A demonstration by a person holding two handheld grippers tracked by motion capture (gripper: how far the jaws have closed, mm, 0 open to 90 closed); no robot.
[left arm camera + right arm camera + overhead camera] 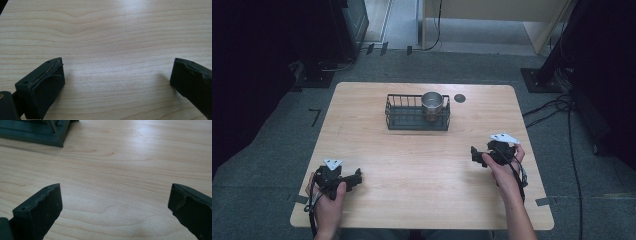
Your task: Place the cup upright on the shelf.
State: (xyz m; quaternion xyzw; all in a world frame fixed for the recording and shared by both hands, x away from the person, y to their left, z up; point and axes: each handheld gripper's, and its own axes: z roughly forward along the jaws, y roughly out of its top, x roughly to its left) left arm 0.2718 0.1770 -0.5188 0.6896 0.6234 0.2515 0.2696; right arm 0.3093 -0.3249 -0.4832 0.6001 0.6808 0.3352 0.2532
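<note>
Cup [432, 103] is the thing nearest the work, though neither tool touches it: it stands upright in the right end of the basket [402, 117] at the far middle of the desk [422, 165].

Nearest the person, the left tool [354, 179] rests low over the near left part of the desk, held in a hand [328, 197] that comes in from the bottom edge. In the left gripper view its jaws stand wide apart with bare wood grain between them, so it is released and holds nothing. It sits well apart from the basket, which reads as a waiting pose rather than a reach.

A little farther in, the right tool [475, 154] is held by the other hand [504, 172] over the right side of the desk, turned toward the middle. In the right gripper view its jaws are likewise spread and empty, and a corner of the basket shows at the upper left, so this tool faces that way. Being the nearer one to the cup, it seems the likelier to go for it.

Beyond the basket, just beside its right far corner, a small dark round disc [459, 98] lies on the desk. The basket's wire walls keep the cup from sliding, so taking it would probably call for a lift from above.
</note>
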